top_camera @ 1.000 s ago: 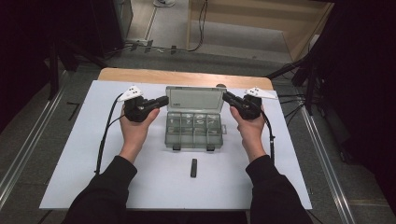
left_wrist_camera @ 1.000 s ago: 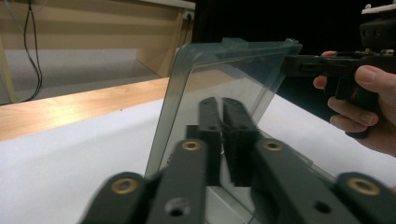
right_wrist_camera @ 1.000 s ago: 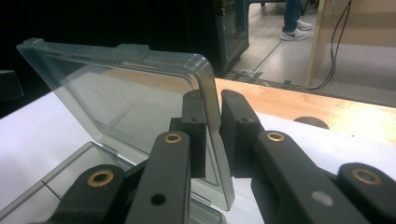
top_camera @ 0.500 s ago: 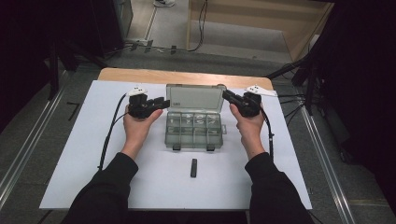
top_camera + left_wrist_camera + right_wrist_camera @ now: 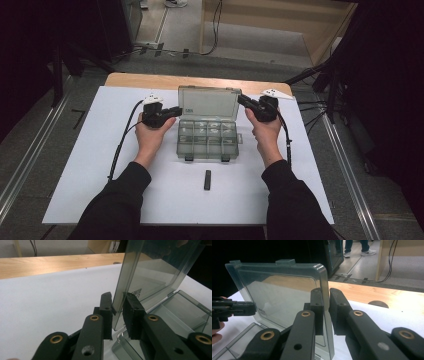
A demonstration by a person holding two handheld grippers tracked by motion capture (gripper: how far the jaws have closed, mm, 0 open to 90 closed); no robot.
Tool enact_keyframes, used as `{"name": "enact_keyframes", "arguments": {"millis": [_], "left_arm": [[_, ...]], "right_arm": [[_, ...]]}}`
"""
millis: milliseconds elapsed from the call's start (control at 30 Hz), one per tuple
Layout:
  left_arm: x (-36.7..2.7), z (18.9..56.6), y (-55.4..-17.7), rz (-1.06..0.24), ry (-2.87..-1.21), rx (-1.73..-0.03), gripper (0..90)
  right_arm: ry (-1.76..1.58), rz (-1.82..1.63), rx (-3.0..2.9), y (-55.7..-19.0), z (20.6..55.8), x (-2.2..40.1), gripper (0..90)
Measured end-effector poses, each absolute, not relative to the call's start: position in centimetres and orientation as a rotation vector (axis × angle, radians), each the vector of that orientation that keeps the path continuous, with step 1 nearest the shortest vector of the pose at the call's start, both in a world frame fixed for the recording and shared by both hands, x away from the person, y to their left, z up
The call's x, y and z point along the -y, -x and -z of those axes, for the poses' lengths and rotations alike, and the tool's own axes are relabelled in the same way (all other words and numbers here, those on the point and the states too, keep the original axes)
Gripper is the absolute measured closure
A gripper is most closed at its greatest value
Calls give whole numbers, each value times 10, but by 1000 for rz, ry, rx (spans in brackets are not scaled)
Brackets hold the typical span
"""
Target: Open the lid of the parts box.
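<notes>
The left hand-held gripper (image 5: 176, 110) sits at about 9 o'clock of the clear plastic organizer box (image 5: 208, 139), which lies at the middle of the white tabletop (image 5: 90, 165). Its jaws point toward 3 o'clock and straddle the left edge of the box's raised lid (image 5: 208, 103). In the left gripper view (image 5: 117, 312) the jaws have just been closing with that lid edge between them: the left pad touches the lid, while a thin gap shows between the lid and the right pad, so a firm pinch cannot be told.

The lid stands nearly upright at the 12 o'clock side of the box, hinged along its far edge, and the open compartments face up. A small dark stick (image 5: 207, 179) lies on the tabletop at 6 o'clock of the box, well apart from it.

The right hand-held gripper (image 5: 242, 100) is at about 2 o'clock of the box, jaws pointing toward 9 o'clock. In the right gripper view (image 5: 326, 312) its jaws are nearly shut and clamp the lid's right edge, one pad against each face. The left hand-held gripper shows there at 9 o'clock.
</notes>
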State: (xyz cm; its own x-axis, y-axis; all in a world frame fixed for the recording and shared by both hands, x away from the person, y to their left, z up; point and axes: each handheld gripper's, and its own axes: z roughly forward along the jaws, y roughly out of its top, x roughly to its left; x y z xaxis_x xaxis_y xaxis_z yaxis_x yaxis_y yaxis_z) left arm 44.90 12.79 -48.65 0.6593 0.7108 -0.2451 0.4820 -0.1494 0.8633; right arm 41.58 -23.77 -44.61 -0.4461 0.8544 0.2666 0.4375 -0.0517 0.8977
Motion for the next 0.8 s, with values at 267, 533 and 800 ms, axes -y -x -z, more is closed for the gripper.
{"name": "enact_keyframes", "arguments": {"millis": [267,533,800], "left_arm": [[-127,490,-452,-289,-1795,-953,816],[-128,493,-456,-261,-1772,-972,823],[-126,493,-460,-241,-1762,-988,824]], "right_arm": [[-1385,-1496,-1864,-424,453,242,788],[-1476,-1522,-1896,-429,476,245,637],[-1505,-1549,-1940,-435,491,239,627]]}}
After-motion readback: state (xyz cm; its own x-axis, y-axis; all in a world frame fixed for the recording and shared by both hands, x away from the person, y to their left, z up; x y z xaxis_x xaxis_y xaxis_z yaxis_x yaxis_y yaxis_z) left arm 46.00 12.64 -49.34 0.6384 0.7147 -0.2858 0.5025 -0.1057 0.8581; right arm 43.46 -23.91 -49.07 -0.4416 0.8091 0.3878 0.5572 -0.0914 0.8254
